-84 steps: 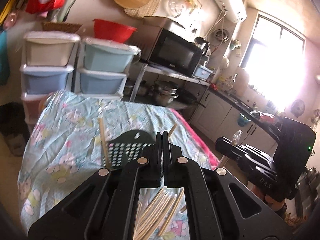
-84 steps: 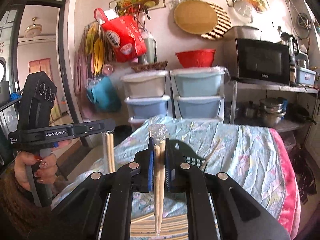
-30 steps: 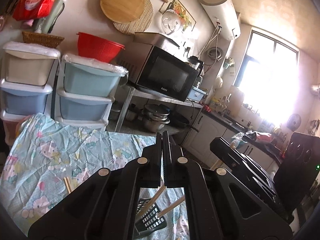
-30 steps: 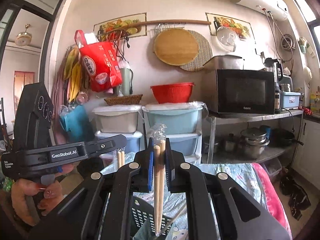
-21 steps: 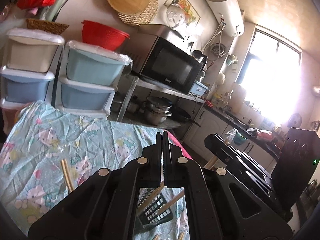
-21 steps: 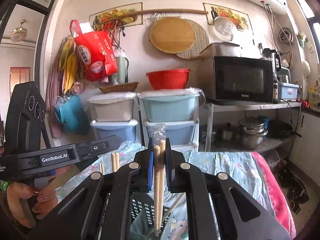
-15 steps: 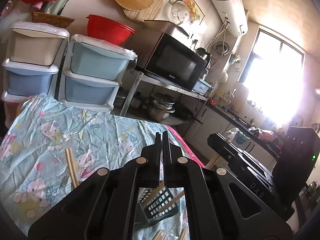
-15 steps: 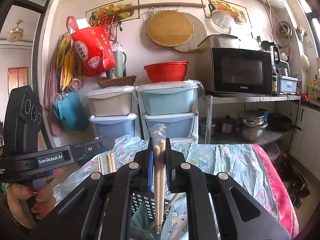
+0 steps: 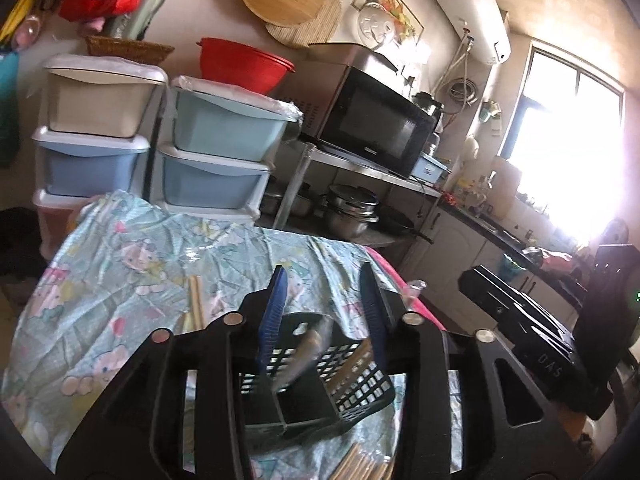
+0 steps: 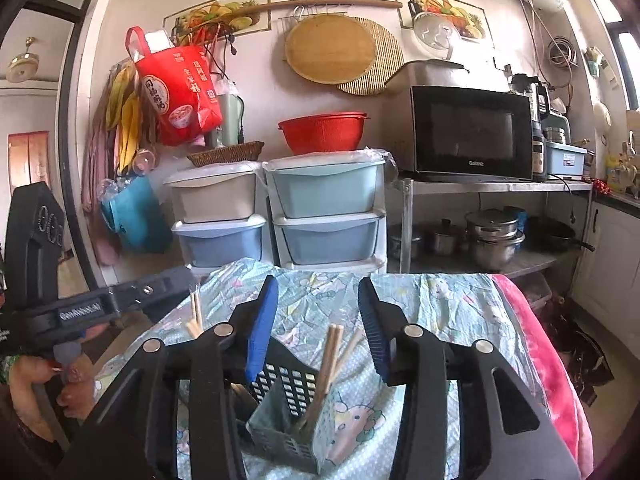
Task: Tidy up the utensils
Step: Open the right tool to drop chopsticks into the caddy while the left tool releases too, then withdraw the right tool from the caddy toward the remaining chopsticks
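Chopsticks (image 9: 196,300) left to collect lie flat on the table (image 9: 120,264), left of and beyond the black basket (image 9: 360,392), long axis running away from it. Left tongs (image 9: 322,316), spread apart and empty, look nearer. Right tongs (image 10: 318,316) gape, empty, over the basket's upright sticks (image 10: 328,360).

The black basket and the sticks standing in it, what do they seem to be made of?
The basket looks like moulded plastic, matte black: its walls are a regular grid of square holes. The chopsticks look like pale unfinished wood or bamboo, judging by their tan, dull surface; which of the two I cannot tell.
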